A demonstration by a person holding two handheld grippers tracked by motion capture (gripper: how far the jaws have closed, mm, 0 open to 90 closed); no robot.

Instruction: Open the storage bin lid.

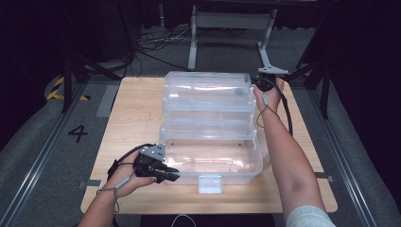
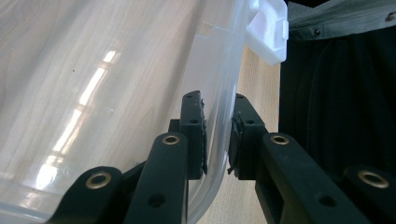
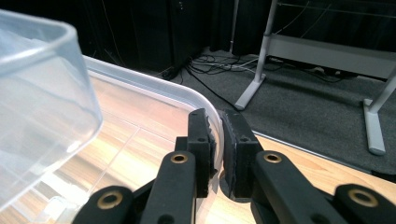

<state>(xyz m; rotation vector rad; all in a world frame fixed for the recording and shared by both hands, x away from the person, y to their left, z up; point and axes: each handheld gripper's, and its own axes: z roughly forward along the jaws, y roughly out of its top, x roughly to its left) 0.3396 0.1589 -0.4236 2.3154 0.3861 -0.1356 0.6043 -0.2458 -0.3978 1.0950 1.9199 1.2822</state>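
Observation:
A clear plastic storage box [image 1: 246,176] lies open on the wooden table [image 1: 135,118], and its lid [image 1: 208,90] is swung back toward the far side. My left gripper [image 1: 173,176] is at the box's near left corner. In the left gripper view the left gripper [image 2: 215,100] has its jaws shut on the clear box wall [image 2: 219,84], one pad on each side. My right gripper [image 1: 256,85] is at the lid's far right corner. In the right gripper view the right gripper [image 3: 215,116] is shut on the lid's rounded rim [image 3: 187,95].
A white latch [image 1: 209,183] hangs at the middle of the box's front, and the same latch [image 2: 271,32] appears beside the person's dark clothing. A metal table frame [image 1: 231,21] and cables [image 1: 156,42] are on the floor beyond the table.

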